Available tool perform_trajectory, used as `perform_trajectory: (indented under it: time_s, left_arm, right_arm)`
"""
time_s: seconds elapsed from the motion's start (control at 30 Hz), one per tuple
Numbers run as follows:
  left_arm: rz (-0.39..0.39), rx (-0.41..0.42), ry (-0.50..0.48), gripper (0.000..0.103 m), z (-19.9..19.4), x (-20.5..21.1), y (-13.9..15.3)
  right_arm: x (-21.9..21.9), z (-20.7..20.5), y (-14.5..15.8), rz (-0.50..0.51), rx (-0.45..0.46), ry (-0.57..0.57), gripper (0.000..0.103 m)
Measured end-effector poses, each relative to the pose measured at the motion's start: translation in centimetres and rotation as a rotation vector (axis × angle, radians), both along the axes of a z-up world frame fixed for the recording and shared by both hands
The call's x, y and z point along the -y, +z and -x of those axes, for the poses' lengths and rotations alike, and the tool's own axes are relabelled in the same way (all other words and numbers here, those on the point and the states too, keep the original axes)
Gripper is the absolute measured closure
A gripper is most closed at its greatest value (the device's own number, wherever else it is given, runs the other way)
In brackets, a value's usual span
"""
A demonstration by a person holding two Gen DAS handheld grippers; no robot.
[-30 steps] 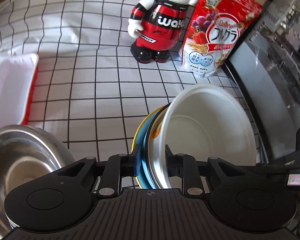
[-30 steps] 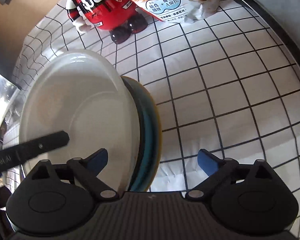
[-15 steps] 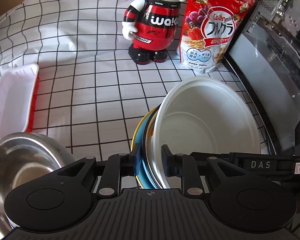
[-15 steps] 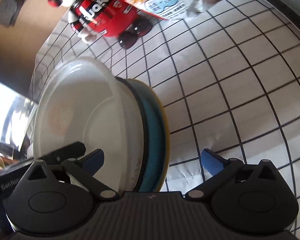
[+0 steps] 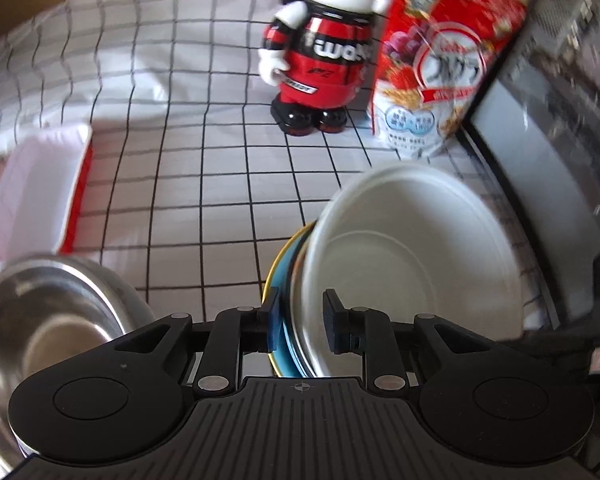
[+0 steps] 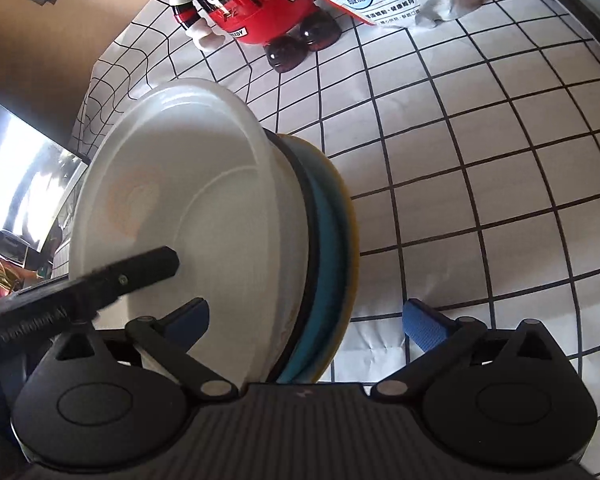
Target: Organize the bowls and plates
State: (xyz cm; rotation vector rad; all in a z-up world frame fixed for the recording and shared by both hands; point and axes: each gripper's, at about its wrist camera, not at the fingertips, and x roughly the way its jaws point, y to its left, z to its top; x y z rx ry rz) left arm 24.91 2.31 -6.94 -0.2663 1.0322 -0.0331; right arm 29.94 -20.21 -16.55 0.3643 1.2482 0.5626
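Left gripper [image 5: 298, 322] clenches the tilted dish stack [image 5: 296, 280], right gripper [image 6: 306, 320] gapes astride it; bowl [image 5: 412, 256] at 1 o'clock could slide off.

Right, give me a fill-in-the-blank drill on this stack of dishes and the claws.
1. The left claw is shut on the rims of a stack topped by a ____ bowl.
2. Beneath that bowl sit a blue plate and a ____ plate.
3. The right claw stands ____ around the stack, pads clear of it.
4. Left of the stack sits a shiny ____ bowl.

Missing words: white; yellow; open; metal
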Motion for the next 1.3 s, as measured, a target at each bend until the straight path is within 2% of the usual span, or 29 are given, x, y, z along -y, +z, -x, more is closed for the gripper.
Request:
perform_trajectory:
  time_s: [0.1, 0.23, 0.37, 0.47, 0.53, 0.63, 0.77, 0.93, 1.1, 1.3]
  left_arm:
    - [0.053, 0.026, 0.033, 0.078, 0.9, -1.0, 0.5]
    - [-0.001, 0.058, 0.035, 0.067, 2.2, -1.3, 1.4]
    - [0.001, 0.055, 0.029, 0.065, 2.8, -1.5, 1.0]
    - [0.015, 0.051, 0.029, 0.064, 2.9, -1.7, 0.7]
    - [0.01, 0.045, 0.012, 0.064, 2.8, -1.6, 0.6]
    - [0.019, 0.032, -0.004, 0.069, 2.7, -1.4, 0.7]
    - [0.016, 0.028, -0.006, 0.069, 2.6, -0.9, 0.9]
    - [-0.004, 0.023, 0.016, 0.069, 2.7, 0.1, 1.6]
    - [-0.043, 0.038, 0.077, 0.069, 2.1, 0.7, 2.3]
    - [-0.048, -0.009, 0.134, 0.069, 1.4, 1.3, 1.6]
  right_arm:
    - [-0.3, 1.0, 1.4, 0.099, 0.114, -0.029, 0.004]
    - [-1.2, 1.8, 3.5, 0.235, 0.247, -0.036, 0.004]
    - [-2.2, 1.6, 4.5, 0.375, 0.279, -0.067, 0.008]
    - [-2.4, 1.6, 4.8, 0.406, 0.256, -0.075, 0.01]
    - [-2.5, 1.7, 5.0, 0.427, 0.23, -0.089, 0.015]
    - [-2.4, 2.8, 5.4, 0.432, 0.233, -0.108, 0.015]
    - [-2.1, 4.1, 6.1, 0.406, 0.27, -0.109, 0.015]
    - [-1.5, 3.2, 6.4, 0.391, 0.3, -0.065, 0.015]
    - [-1.3, 1.3, 6.9, 0.347, 0.365, -0.003, 0.024]
    - [-0.9, -2.0, 4.3, 0.266, 0.278, 0.06, 0.032]
